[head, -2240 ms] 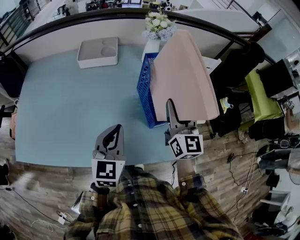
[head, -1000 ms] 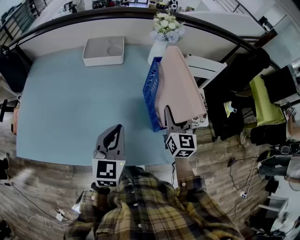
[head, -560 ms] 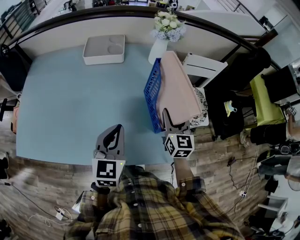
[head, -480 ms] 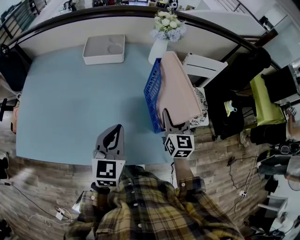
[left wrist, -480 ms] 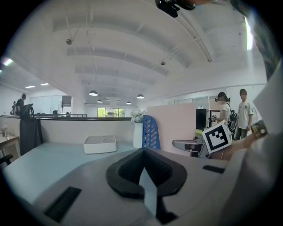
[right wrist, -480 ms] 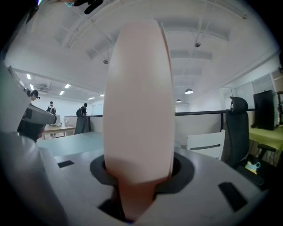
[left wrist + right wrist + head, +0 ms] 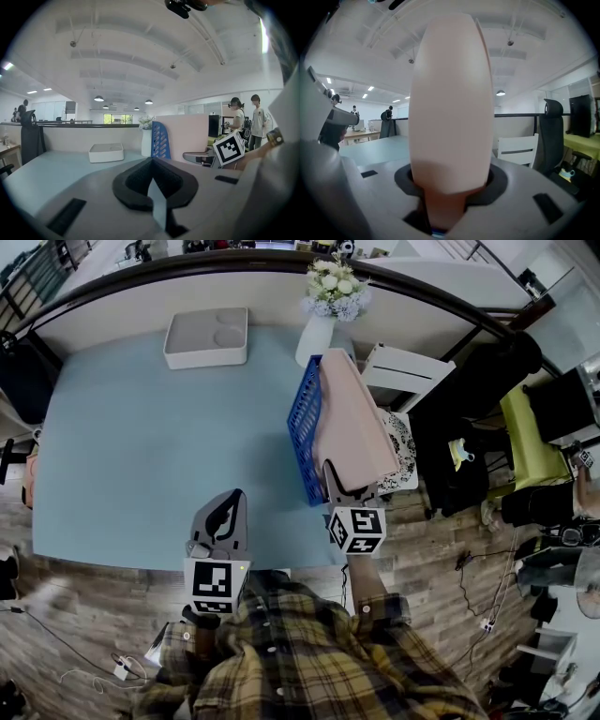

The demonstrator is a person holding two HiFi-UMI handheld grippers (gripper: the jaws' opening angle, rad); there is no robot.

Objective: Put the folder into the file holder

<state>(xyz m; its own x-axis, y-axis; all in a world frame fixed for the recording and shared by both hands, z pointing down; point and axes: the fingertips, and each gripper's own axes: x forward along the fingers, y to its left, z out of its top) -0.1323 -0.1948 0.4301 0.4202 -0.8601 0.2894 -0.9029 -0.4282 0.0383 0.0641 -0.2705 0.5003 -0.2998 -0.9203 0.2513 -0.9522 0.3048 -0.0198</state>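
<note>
A pale pink folder (image 7: 352,418) stands on edge in the blue file holder (image 7: 302,432) at the table's right side, leaning a little to the right. My right gripper (image 7: 339,486) is at the folder's near lower corner. In the right gripper view the folder (image 7: 450,103) fills the gap between the jaws, which are opening while the pads still touch it. My left gripper (image 7: 225,512) rests over the table's near edge, shut and empty. In the left gripper view the holder (image 7: 161,140) and folder (image 7: 185,136) show ahead to the right.
A white tray (image 7: 206,337) sits at the table's far side. A white vase of flowers (image 7: 328,296) stands just behind the holder. A white chair (image 7: 408,367) is right beside the holder, off the light blue table (image 7: 159,446). Two people stand far right in the left gripper view.
The folder has swung from a broad lean to nearly upright and sunk lower into the blue holder. My right gripper followed it slightly left. The left gripper has not moved.
</note>
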